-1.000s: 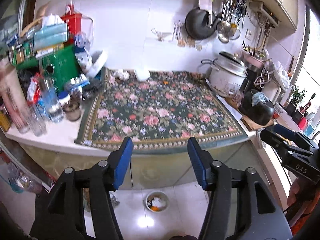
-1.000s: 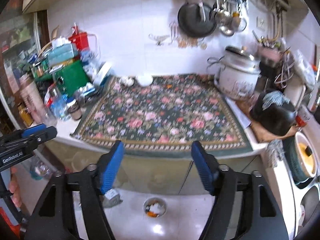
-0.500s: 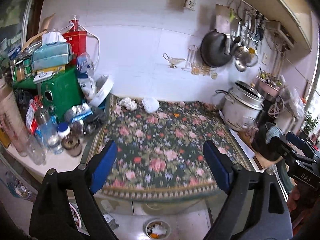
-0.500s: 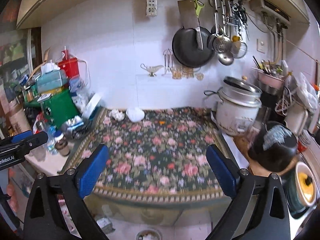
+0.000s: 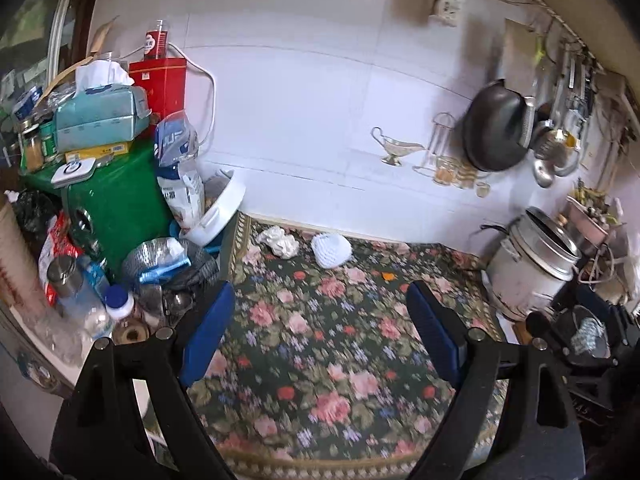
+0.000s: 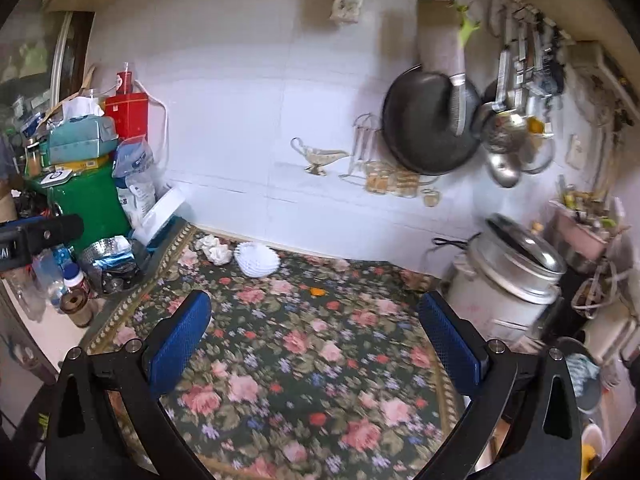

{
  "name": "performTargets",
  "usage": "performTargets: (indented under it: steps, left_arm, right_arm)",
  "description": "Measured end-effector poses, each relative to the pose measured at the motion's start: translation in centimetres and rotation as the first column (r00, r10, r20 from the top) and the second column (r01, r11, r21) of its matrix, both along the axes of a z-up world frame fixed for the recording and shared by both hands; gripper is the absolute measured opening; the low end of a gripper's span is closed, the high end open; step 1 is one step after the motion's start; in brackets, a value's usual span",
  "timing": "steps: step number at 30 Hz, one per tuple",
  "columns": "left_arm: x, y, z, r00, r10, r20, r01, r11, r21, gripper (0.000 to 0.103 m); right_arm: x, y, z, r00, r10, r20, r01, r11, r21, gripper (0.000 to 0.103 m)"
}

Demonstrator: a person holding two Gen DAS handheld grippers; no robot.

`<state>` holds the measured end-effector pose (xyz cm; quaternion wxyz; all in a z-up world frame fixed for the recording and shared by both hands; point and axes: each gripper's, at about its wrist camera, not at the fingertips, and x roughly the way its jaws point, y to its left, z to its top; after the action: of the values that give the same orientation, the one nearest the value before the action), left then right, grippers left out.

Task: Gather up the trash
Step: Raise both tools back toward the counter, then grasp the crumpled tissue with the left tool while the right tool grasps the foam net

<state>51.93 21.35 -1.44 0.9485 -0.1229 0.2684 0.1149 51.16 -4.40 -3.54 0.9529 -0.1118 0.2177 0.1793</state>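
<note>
A crumpled white paper wad (image 5: 279,241) and a white foam fruit net (image 5: 331,251) lie at the far edge of the floral mat (image 5: 320,344), near the wall. A small orange scrap (image 5: 387,276) lies further right. They also show in the right wrist view: the wad (image 6: 216,250), the net (image 6: 257,262), the scrap (image 6: 316,291). My left gripper (image 5: 320,328) is open and empty above the mat's middle. My right gripper (image 6: 316,340) is open and empty, likewise short of the trash.
A cluttered pile stands at the left: green box (image 5: 108,208), tissue pack (image 5: 98,118), bottles (image 5: 80,300), a white tub (image 5: 218,208). A rice cooker (image 5: 532,268) stands at the right. A black pan (image 6: 430,124) and utensils hang on the wall.
Both grippers have risen and moved forward over the counter; the floor and cabinet front have dropped out of view and the trash looks nearer.
</note>
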Motion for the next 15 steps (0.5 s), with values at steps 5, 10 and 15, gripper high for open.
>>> performTargets:
  steps: [5, 10, 15]
  left_arm:
    - [5.1, 3.7, -0.2, 1.0, -0.011, 0.002, 0.011, 1.0, 0.017, 0.09]
    - [11.6, 7.8, -1.8, 0.998, -0.062, -0.02, 0.062, 0.998, -0.003, 0.09]
    - [17.0, 11.3, -5.3, 0.994, -0.07, -0.08, 0.071, 0.997, 0.007, 0.09]
  right_arm:
    - [5.3, 3.1, -0.7, 0.997, 0.039, -0.064, -0.036, 0.998, 0.047, 0.103]
    - [10.8, 7.2, -2.4, 0.993, 0.02, -0.114, -0.014, 0.999, 0.053, 0.103]
    - [17.2, 12.3, -5.4, 0.976, 0.043, -0.215, -0.027, 0.997, 0.075, 0.102]
